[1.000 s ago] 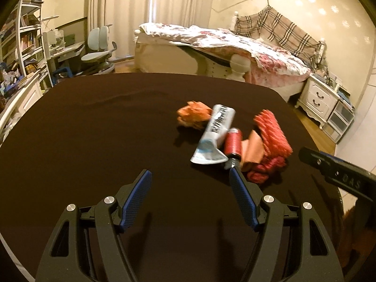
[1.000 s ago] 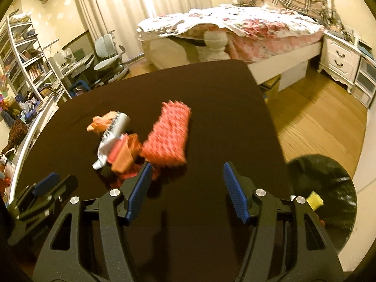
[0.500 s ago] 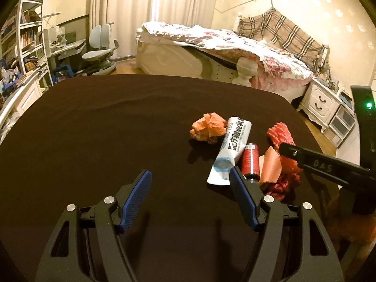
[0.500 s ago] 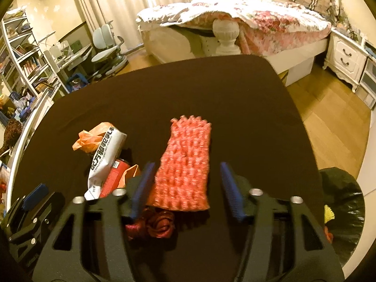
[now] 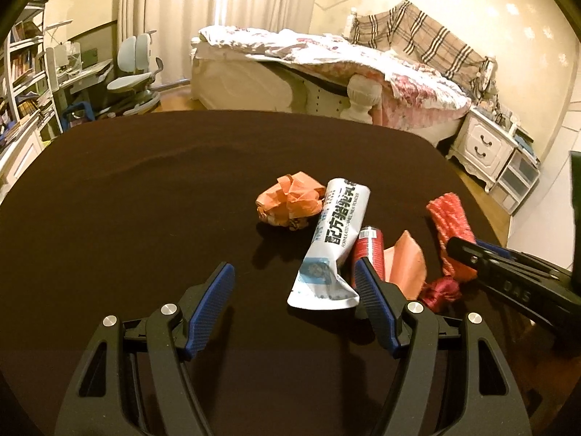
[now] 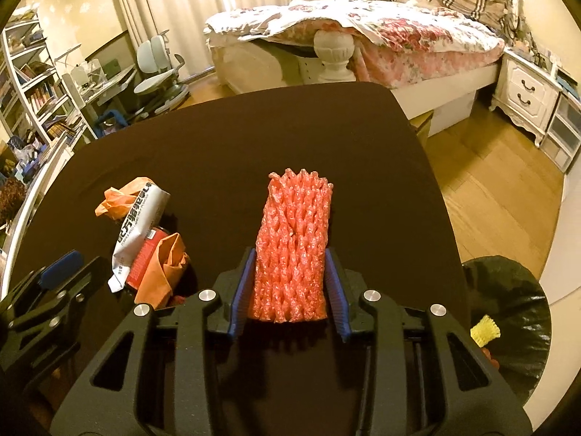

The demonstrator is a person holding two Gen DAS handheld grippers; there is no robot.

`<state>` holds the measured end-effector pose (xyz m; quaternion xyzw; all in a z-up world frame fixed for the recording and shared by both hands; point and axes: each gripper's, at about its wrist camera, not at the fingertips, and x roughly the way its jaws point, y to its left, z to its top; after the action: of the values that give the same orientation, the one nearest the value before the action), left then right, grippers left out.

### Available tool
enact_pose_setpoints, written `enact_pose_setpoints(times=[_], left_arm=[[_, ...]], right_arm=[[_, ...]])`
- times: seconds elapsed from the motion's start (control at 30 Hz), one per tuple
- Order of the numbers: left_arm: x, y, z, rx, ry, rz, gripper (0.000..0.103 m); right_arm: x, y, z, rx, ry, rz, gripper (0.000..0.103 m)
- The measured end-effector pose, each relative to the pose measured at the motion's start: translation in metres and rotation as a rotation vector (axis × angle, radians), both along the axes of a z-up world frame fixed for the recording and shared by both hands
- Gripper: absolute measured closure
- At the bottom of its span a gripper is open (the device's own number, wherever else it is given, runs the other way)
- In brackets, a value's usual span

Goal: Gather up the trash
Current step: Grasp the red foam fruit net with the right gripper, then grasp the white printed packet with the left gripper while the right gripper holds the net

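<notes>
**Right gripper closing on the foam net**

The table [image 6: 254, 138], draped in dark cloth, filled the lower part of both views, with a bed [image 6: 381, 32] beyond its far edge. On the floor at the table's right side stood a black bin bag [image 6: 515, 290] with a yellow foam piece [image 6: 484, 330] lying in it.

The right gripper [image 6: 288, 287] pointed down at the table, and its jaws were closing on the red foam net [image 6: 294, 247]; both blue pads touched the net's long sides at its near end, while the rest stretched away from the gripper across the cloth.

The left gripper [image 5: 292, 290] hung over the table with its jaws apart and nothing between the pads. Just ahead of it lay a small heap of trash: a white tube [image 5: 334, 247] with printed characters, its flat end nearest the gripper; a red can [image 5: 370, 250] touching the tube's right side; an orange scrap [image 5: 405, 265] beside the can; and a crumpled orange wad [image 5: 288, 203] against the tube's far left side.
</notes>
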<state>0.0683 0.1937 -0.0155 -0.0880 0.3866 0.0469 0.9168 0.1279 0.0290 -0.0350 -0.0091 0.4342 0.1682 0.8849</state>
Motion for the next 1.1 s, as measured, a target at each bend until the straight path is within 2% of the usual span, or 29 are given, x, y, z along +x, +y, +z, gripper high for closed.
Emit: enact_pose_setpoints(times=[0.23,0.4,0.53,0.6,0.63,1.1], left_arm=[[0.013,0.003,-0.007,-0.025,0.052,-0.012,0.034],[0.014,0.001,-0.01,-0.028,0.082,-0.048,0.047],[0.01,-0.002,-0.01,-0.023,0.077,-0.078,0.065],[0.008,-0.005,-0.01,-0.012,0.073,-0.095,0.069],[0.008,-0.006,-0.009,-0.01,0.069,-0.102,0.075],[-0.019,-0.013,0.001,-0.011,0.034,-0.08,0.078]], right_arm=[[0.0,0.001,-0.003,-0.001,0.001,0.005,0.064],[0.001,0.002,-0.002,-0.002,0.001,0.006,0.064],[0.001,0.002,-0.002,-0.002,0.001,0.007,0.065],[0.0,0.003,-0.002,-0.003,-0.001,0.011,0.065],[-0.001,0.004,-0.001,-0.005,-0.005,0.013,0.066],[-0.029,-0.003,0.006,0.013,-0.025,0.021,0.067]])
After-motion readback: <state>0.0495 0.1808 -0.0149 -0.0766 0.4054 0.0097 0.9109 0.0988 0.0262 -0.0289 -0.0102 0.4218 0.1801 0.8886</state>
